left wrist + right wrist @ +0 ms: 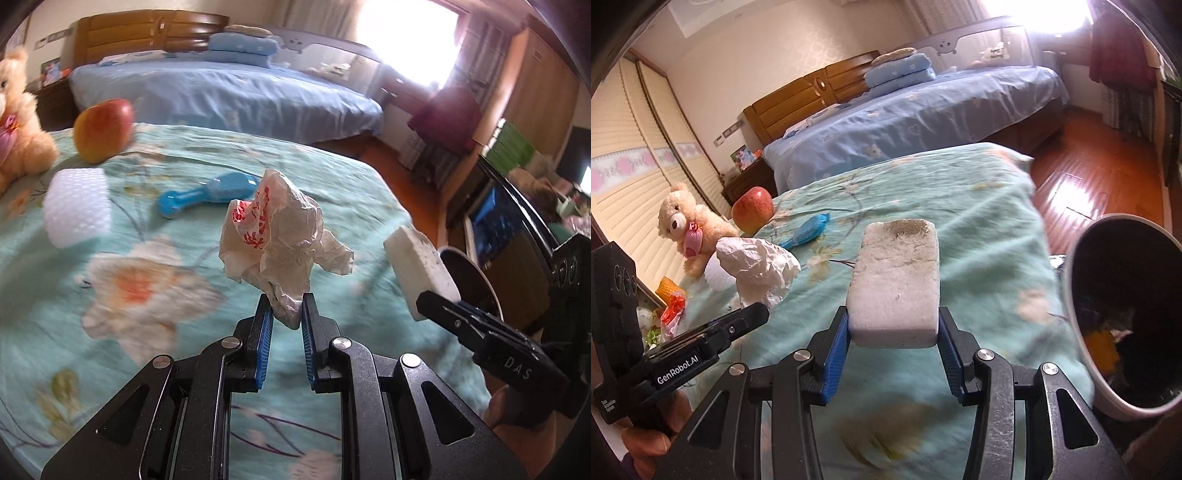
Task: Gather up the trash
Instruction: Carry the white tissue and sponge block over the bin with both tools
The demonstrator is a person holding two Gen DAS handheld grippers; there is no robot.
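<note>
My left gripper (pixel 287 306) is shut on a crumpled white paper wrapper (pixel 280 229) with red print, held up above the teal floral bedspread (pixel 147 280). From the right wrist view the same crumpled wrapper (pixel 757 266) shows at the left, in the left gripper's fingers (pixel 746 317). My right gripper (pixel 894 325) is shut on a dirty white foam block (pixel 895 284), which also shows at the right of the left wrist view as the foam block (pixel 417 269). A white-rimmed trash bin (pixel 1123 306) with a dark inside stands beside the bed at the right, and its rim (pixel 472 280) peeks behind the block.
On the bedspread lie an apple (pixel 103 129), a blue plastic brush (pixel 207 195), a bubble-wrap pad (pixel 77 206) and a teddy bear (pixel 690 229). Colourful wrappers (pixel 670 310) lie at the bed's left edge. A second, blue-sheeted bed (pixel 923 122) stands beyond, with wooden floor (pixel 1089 177) to the right.
</note>
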